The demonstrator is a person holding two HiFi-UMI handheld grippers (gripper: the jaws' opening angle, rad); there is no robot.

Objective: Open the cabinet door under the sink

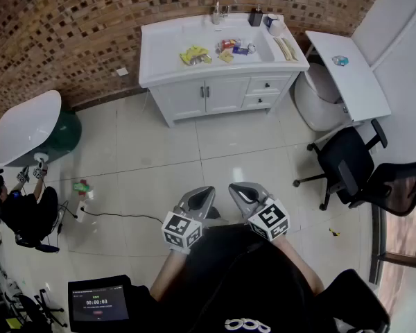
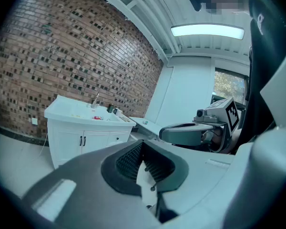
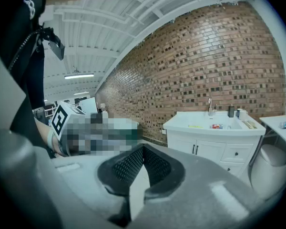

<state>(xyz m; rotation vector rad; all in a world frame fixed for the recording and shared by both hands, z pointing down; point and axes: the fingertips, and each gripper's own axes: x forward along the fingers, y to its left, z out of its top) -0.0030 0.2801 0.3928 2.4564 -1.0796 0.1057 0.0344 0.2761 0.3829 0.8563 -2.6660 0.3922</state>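
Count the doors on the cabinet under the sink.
2. The left door and right door stand side by side, both shut, handles meeting in the middle; drawers sit to their right.

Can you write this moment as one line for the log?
phase: not started | left gripper: jaws together, empty | right gripper: jaws together, empty | cabinet doors: closed, untouched

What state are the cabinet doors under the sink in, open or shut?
Shut. Both doors sit flush with the cabinet front, handles side by side at the seam, no gap showing.
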